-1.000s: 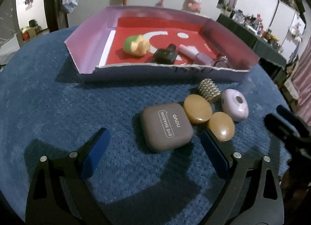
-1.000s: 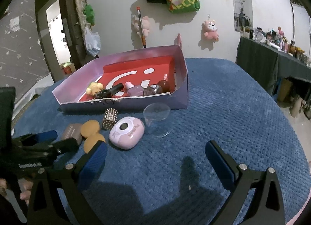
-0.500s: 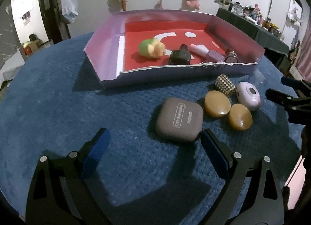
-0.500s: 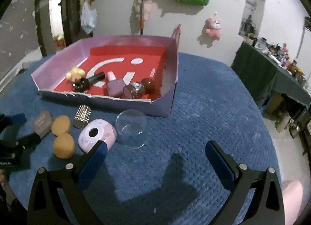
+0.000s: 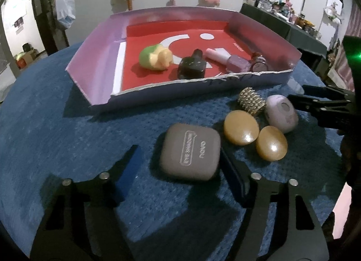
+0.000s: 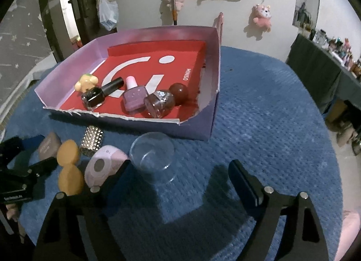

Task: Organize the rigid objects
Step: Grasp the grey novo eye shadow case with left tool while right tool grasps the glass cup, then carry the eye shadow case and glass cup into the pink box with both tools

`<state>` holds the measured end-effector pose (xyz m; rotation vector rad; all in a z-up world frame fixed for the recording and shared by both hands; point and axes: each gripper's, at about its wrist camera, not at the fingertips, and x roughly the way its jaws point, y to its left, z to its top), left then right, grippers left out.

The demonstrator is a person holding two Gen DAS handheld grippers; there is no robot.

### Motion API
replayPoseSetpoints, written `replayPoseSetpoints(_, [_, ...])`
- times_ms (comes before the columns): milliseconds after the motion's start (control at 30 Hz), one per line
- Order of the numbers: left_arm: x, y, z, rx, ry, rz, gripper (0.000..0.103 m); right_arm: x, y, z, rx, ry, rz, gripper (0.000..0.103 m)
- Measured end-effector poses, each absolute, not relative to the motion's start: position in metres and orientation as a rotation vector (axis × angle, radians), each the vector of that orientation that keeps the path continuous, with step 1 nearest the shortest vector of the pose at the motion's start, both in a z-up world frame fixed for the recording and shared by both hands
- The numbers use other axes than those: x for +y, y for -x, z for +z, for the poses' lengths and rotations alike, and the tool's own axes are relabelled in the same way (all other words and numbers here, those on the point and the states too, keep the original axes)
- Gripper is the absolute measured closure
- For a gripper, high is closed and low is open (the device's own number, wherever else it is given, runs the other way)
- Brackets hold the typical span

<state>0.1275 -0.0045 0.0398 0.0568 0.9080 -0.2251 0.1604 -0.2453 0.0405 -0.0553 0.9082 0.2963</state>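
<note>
Both tongs gape apart, the left tongs straddling the brown case, the right tongs just behind the clear cup.

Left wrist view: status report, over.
Left gripper open, straddling eyeshadow case. Right gripper open, at clear cup. Tray ahead; amber compacts beside case.
</note>
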Motion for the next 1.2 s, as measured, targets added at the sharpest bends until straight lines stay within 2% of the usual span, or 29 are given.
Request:
replayPoseSetpoints(67, [-0.006, -0.129, 0.04, 0.907, -0.05, -0.236, 0.042, -0.244, -0.163, 0.039, 0.911, 0.038, 0.318, 0.027])
replayPoseSetpoints(167, [-0.009, -0.13, 0.041, 0.9, -0.049, -0.253, 0.054, -0.241, -0.164, 0.038, 0.907, 0.018, 0.347, 0.039])
replayPoseSetpoints(267, [-0.008, -0.13, 0.041, 0.894, -0.046, -0.261, 0.055, -0.238, -0.163, 0.038, 0.892, -0.019, 0.401, 0.06])
replayPoseSetpoints(700, [-0.009, -0.112, 0.071, 0.804, -0.058, -0.274, 0.055, -0.223, -0.116, 0.084, 0.766, -0.023, 0.473, 0.061])
replayPoseSetpoints(1200, [-0.01, -0.106, 0.074, 0.792, -0.065, -0.278, 0.055, -0.213, -0.102, 0.079, 0.777, -0.026, 0.505, 0.061])
